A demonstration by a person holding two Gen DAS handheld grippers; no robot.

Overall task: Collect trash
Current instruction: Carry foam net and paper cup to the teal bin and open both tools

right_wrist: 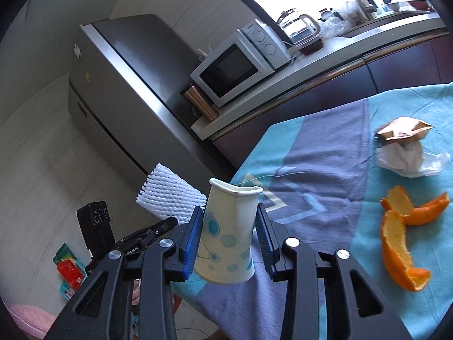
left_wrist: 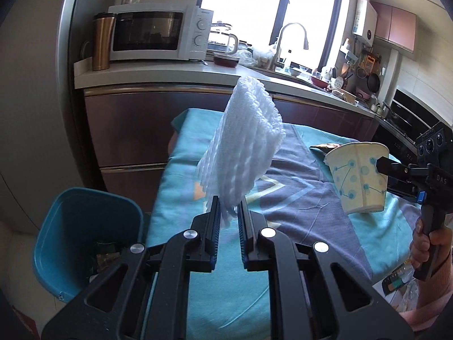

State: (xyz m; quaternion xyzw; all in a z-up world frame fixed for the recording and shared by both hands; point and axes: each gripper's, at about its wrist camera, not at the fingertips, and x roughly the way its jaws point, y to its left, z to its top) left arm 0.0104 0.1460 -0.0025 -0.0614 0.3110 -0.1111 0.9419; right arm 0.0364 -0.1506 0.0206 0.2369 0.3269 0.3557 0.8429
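My left gripper is shut on a white foam net sleeve and holds it up above the table's left part; the sleeve also shows in the right wrist view. My right gripper is shut on a squashed paper cup with blue dots, held above the table's near edge; the cup also shows in the left wrist view. A blue trash bin stands on the floor left of the table, with some trash inside.
The table has a teal and purple cloth. On it lie orange peels, a crumpled white tissue and a brown paper wrapper. A counter with a microwave runs behind. A fridge stands at the left.
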